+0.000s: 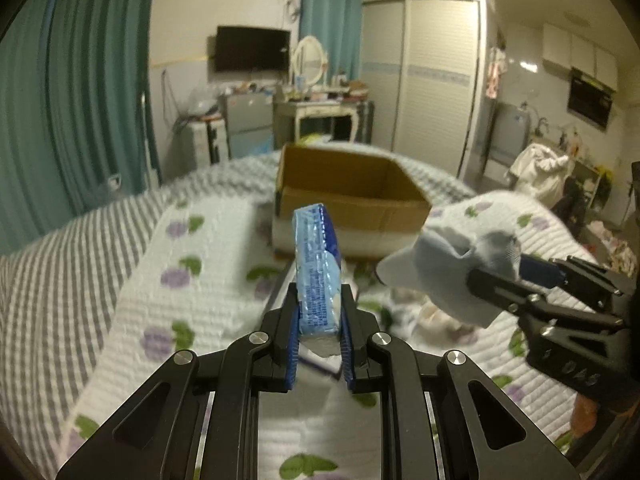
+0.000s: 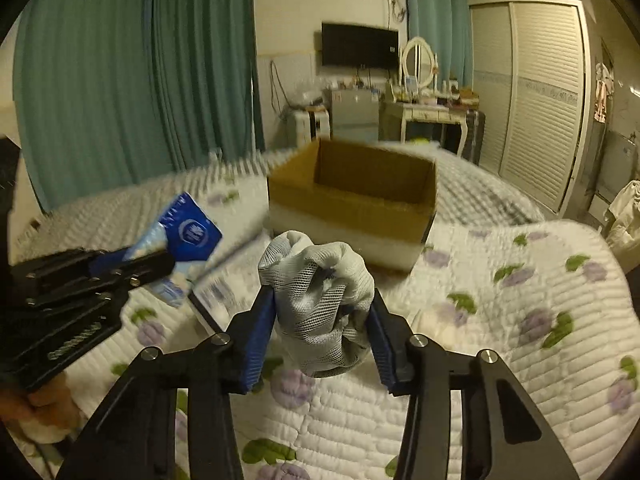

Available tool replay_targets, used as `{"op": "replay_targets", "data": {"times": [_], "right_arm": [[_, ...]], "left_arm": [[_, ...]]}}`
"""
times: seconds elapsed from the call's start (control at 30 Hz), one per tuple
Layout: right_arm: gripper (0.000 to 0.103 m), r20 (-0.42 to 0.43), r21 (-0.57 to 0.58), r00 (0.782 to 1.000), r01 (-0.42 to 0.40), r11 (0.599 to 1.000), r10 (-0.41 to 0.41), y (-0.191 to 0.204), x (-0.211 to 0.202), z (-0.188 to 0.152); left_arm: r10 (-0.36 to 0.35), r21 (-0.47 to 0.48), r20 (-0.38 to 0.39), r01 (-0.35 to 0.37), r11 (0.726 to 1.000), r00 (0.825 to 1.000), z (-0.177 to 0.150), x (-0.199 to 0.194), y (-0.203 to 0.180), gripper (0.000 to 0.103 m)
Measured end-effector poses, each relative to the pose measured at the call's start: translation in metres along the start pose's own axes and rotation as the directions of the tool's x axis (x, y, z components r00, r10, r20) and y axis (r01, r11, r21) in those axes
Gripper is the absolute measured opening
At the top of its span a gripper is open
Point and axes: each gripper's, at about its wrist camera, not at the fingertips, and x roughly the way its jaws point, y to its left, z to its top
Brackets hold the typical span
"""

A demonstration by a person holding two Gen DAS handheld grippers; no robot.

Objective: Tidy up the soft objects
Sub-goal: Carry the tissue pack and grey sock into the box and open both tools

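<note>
The left gripper [image 1: 320,322] is closed on a blue tissue pack [image 1: 318,268], pinching its near end between the blue pads. In the left wrist view the pack stands on edge, its long axis running away from the gripper toward the far side, tilted up and slightly left, with its far end pointing at the cardboard box [image 1: 352,200]. A printed narrow side faces left and the darker blue face shows along the right edge. In the right wrist view the same pack [image 2: 188,236] appears to the left, held above the quilt, its dark blue face with a round white logo turned toward the camera.

The right gripper [image 2: 322,322] is clamped on a bunched grey sock [image 2: 320,304], which fills the gap between the pads and bulges up past the fingertips; it has no clear long axis, being a rounded lump with a mesh texture and a folded top leaning toward the far left. From the left wrist view the sock [image 1: 452,264] sits to the right, with the right gripper [image 1: 500,276] coming in from the right edge.

Both items are held in the air above the white flowered quilt [image 2: 500,320], near and in front of the box. The box [image 2: 352,196] is open at the top and rests on the bed, further away. A striped grey blanket [image 1: 80,240] lies to the left.
</note>
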Motion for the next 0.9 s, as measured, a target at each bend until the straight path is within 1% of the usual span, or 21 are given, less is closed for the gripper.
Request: {"op": "replay_targets", "data": {"times": [0.07, 0.2, 0.3, 0.4, 0.47, 0.53, 0.63, 0.77, 0.9], "right_arm": [[0.044, 0.033, 0.011, 0.999, -0.017, 1.0, 0.017, -0.008, -0.011, 0.016], [0.042, 0.086, 0.007, 0.996, -0.03, 1.0, 0.029, -0.022, -0.021, 0.052], [0.041, 0.122, -0.011, 0.992, -0.014, 1.0, 0.015, -0.03, -0.017, 0.08], [0.041, 0.141, -0.011, 0.99, -0.005, 1.0, 0.007, -0.039, -0.003, 0.108], [0.041, 0.146, -0.005, 0.989, -0.007, 1.0, 0.008, -0.045, 0.012, 0.124], [0.041, 0.143, 0.01, 0.989, -0.032, 0.999, 0.03, -0.054, 0.034, 0.139], [0.041, 0.116, 0.024, 0.993, -0.038, 0.999, 0.035, -0.064, 0.069, 0.152], [0.041, 0.061, 0.03, 0.998, 0.004, 1.0, -0.006, -0.078, 0.118, 0.155], [0.041, -0.009, 0.076, 1.0, 0.005, 0.997, -0.004, -0.098, 0.163, 0.139]], "left_arm": [[-0.013, 0.017, 0.016, 0.013, 1.0, 1.0, 0.017, -0.001, -0.004, 0.016], [-0.013, 0.059, 0.053, 0.01, 0.998, 0.998, 0.05, 0.005, -0.011, 0.016], [-0.033, 0.07, 0.067, 0.028, 0.997, 0.997, 0.075, 0.02, -0.014, 0.016], [-0.074, 0.058, 0.065, 0.07, 0.996, 0.995, 0.099, 0.043, -0.014, 0.016], [-0.069, 0.065, 0.063, 0.065, 0.996, 0.996, 0.113, 0.064, -0.016, 0.016], [-0.063, 0.068, 0.052, 0.059, 0.996, 0.997, 0.124, 0.085, -0.017, 0.016], [-0.064, 0.057, 0.017, 0.063, 0.996, 0.998, 0.135, 0.123, -0.015, 0.016], [-0.04, 0.074, -0.028, 0.042, 0.996, 0.999, 0.133, 0.165, -0.015, 0.016], [-0.023, 0.085, -0.087, 0.03, 0.996, 0.996, 0.121, 0.201, -0.012, 0.016]]}}
